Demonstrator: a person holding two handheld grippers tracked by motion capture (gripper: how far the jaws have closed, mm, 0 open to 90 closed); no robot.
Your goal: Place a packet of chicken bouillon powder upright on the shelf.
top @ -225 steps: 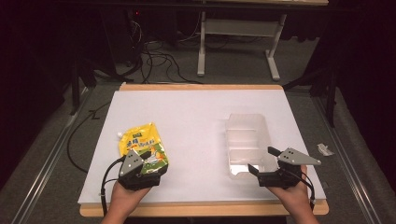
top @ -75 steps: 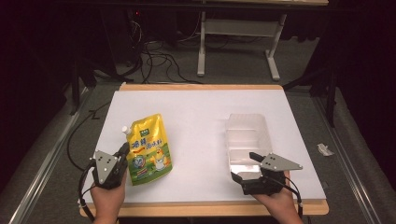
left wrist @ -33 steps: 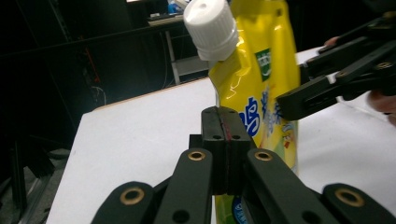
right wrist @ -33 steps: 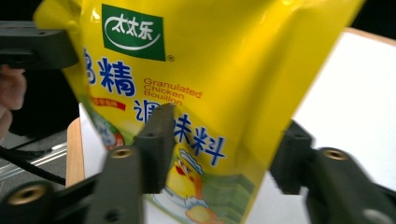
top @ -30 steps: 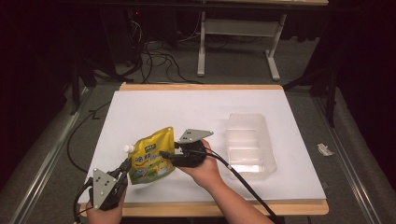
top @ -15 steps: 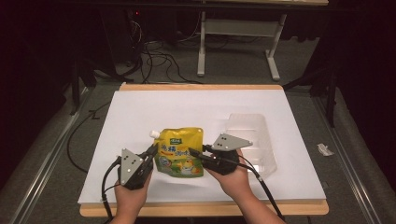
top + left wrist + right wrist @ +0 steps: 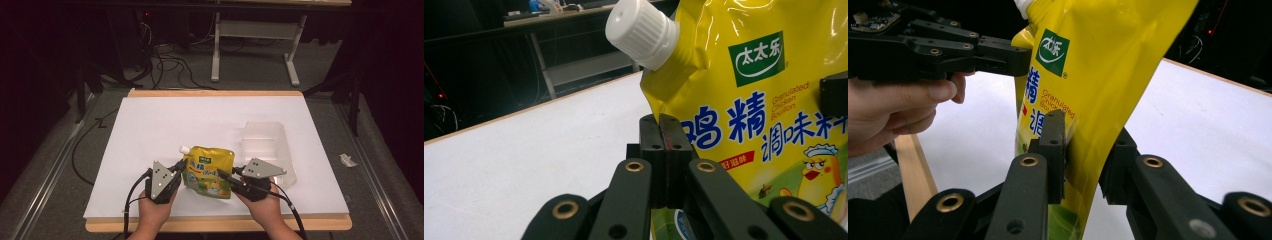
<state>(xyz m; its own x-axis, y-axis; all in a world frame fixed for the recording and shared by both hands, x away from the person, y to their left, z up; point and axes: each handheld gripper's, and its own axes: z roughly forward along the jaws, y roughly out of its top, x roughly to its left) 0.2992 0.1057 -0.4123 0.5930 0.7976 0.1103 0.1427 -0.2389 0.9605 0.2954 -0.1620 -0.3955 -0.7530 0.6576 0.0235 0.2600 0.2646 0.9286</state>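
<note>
Both tongs grip the yellow pouch, which stands above the white surface: the left tongs clenched on its edge, the right tongs pinching its side. The slick film could slip; pulling apart might tear it. The clear tray seems empty.

Yellow pouch now lifted between both grippers; right gripper just closed on it.
</note>
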